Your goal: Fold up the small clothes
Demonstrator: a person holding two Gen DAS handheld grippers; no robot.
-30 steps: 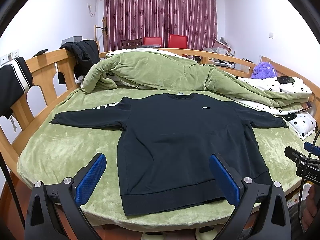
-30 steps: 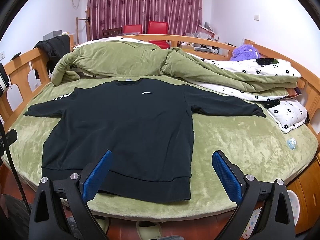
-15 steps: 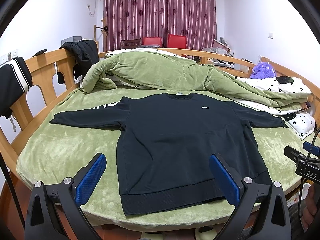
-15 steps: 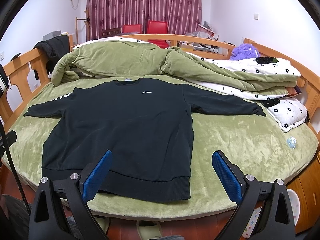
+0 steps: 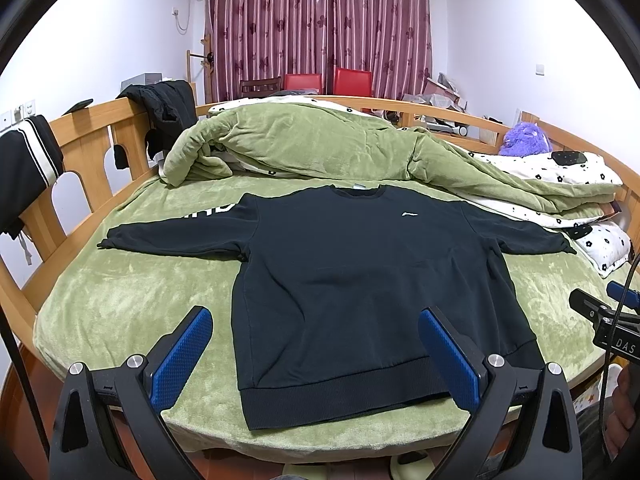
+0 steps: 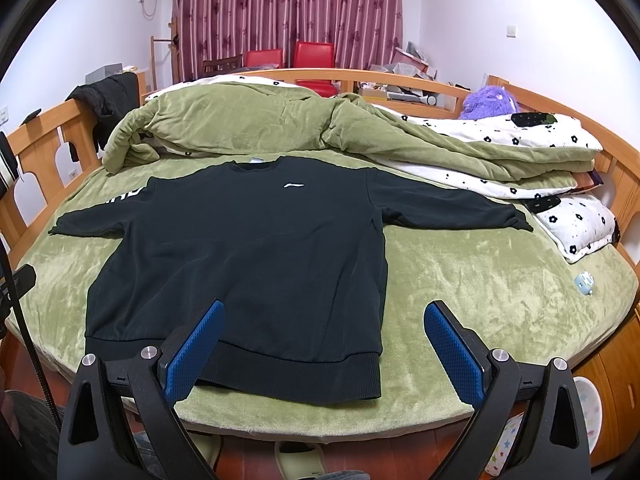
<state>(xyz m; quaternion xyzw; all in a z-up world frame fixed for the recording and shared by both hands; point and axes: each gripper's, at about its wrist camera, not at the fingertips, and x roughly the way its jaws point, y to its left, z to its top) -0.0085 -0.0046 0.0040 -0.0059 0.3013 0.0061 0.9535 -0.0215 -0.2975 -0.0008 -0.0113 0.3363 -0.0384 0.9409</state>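
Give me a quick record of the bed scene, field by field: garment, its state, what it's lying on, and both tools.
garment: black sweatshirt
state: spread flat, front up, sleeves out to both sides, unfolded
surface: green blanket on the bed
left tool: open, empty, short of the hem
right tool: open, empty, short of the hem
behind: rumpled green duvet

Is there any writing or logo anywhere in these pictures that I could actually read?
"DAS": white letters on the black right hand-held gripper, cut off by the frame edge.
White swoosh logo, no letters: chest of the black sweatshirt.
White lettering on the sweatshirt sleeve: partly folded, unreadable.
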